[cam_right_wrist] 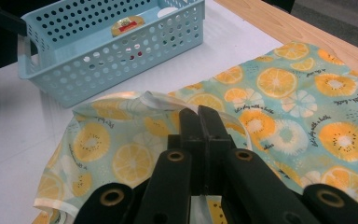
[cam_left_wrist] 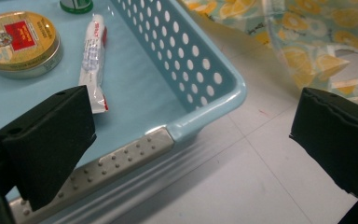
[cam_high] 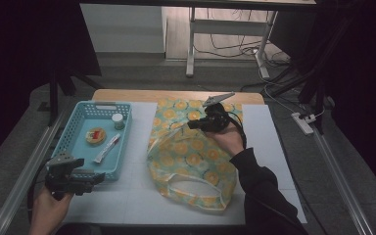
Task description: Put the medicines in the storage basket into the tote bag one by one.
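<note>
Pinching the soft, floppy bag [cam_high: 191, 156] by its rim, the right gripper [cam_high: 199, 126] is clamping thin cloth; the left gripper [cam_high: 90, 182] is hovering, jaws apart.

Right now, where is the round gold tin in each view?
High view: tin at mid-left, in the middle of the blue basket.
Left gripper view: tin at top left, on the basket floor beside the tube.
Right gripper view: tin at top centre, seen over the basket wall.
Shared landmark: the basket.
</note>
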